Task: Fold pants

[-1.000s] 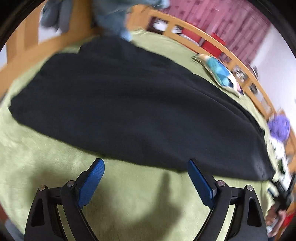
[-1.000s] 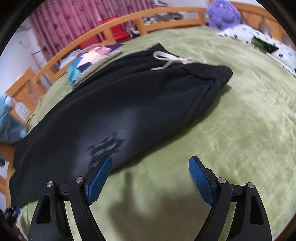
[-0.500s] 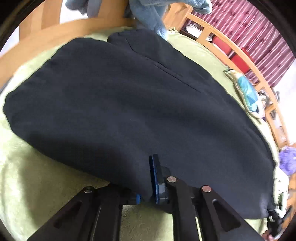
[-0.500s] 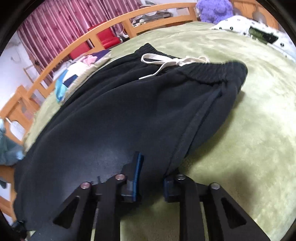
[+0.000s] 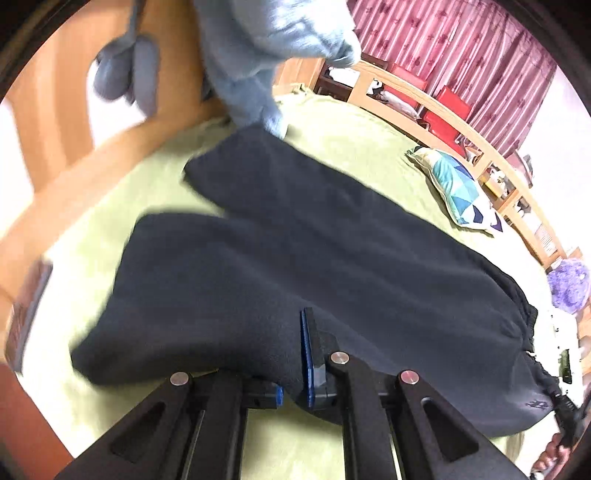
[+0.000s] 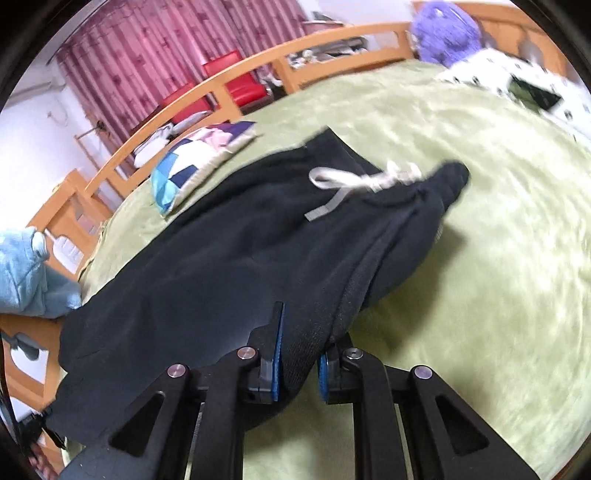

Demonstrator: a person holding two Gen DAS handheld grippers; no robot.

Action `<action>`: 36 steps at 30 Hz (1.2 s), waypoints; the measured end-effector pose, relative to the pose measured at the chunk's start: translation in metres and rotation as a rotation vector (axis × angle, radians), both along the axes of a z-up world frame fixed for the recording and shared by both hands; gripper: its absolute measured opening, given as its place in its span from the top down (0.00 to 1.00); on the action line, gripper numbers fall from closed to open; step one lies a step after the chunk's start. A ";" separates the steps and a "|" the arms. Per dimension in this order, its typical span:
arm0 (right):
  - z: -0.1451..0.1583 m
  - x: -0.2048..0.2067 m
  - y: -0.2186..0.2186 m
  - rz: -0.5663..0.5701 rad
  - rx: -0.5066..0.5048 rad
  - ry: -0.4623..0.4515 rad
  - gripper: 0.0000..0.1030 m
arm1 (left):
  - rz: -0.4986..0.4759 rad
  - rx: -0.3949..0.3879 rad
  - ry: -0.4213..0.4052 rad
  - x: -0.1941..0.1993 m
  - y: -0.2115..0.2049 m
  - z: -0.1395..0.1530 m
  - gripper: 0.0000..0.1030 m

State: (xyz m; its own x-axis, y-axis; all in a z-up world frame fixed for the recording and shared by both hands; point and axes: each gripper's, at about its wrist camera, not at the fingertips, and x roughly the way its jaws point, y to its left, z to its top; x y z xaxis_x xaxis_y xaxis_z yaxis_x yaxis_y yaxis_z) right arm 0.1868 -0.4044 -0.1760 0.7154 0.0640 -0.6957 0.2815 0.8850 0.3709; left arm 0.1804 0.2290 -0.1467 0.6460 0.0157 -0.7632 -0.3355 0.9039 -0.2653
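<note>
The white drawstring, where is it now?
In the right wrist view, the drawstring lies on the pants' waistband, upper centre, right of the patchwork pillow.

Green blanket (image 6: 480, 229) fills centre/right; patchwork pillow (image 6: 195, 162) upper left, wooden rail (image 6: 258, 74) and red curtains (image 6: 155, 55) along top; purple plush (image 6: 443, 29) top right.

The pants (image 5: 332, 266) are spread lengthwise across the bed (image 6: 480, 258). A cushion (image 5: 454, 188) is laid beyond them, near the rail (image 6: 207, 96). Their near edge is clamped between the left tongs (image 5: 291, 373) toward the legs, and between the right tongs (image 6: 299, 354) toward the waistband, where the drawstring (image 6: 354, 184) is seen on top.
</note>
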 end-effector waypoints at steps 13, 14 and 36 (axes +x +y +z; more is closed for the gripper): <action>0.068 0.178 0.017 0.057 -0.116 -0.101 0.86 | 0.007 0.156 -0.124 0.194 -0.012 0.047 0.91; 0.068 0.199 0.016 0.050 -0.116 -0.109 0.85 | 0.006 0.165 -0.137 0.208 -0.014 0.043 0.91; -0.048 0.155 0.029 0.115 -0.182 0.104 0.24 | -0.134 0.158 0.007 0.135 -0.069 -0.013 0.22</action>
